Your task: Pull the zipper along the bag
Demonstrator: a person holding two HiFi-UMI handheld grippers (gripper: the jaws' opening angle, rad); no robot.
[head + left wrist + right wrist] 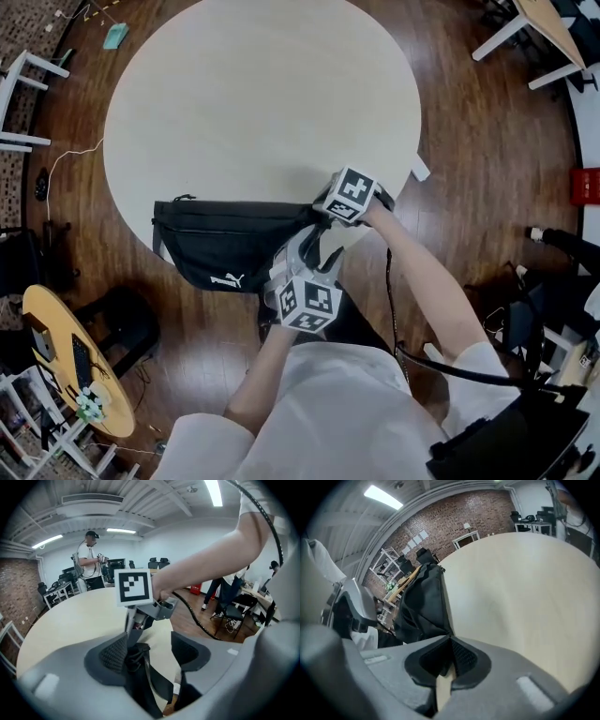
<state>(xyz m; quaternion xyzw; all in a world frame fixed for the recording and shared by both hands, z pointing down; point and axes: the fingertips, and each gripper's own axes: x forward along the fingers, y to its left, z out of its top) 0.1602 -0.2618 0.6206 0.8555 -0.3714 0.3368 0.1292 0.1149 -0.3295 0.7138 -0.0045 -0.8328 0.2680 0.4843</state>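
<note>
A black waist bag (225, 246) with a white logo lies at the near edge of the round pale table (262, 103), partly hanging over it. My right gripper (321, 221) is at the bag's right end; in the right gripper view its jaws (451, 654) are closed together, pinching the corner of the bag (423, 606). My left gripper (302, 253) is just below, at the same end. In the left gripper view its jaws (150, 649) stand open, with the bag's black end and a strap (140, 667) lying between them. The right gripper's marker cube (133, 587) is right ahead.
The table's near rim runs under the bag, with dark wood floor (487, 150) beyond. A small wooden side table (66, 361) stands at lower left, a white chair (23, 103) at left. A person (89, 559) stands far behind the table among desks and chairs.
</note>
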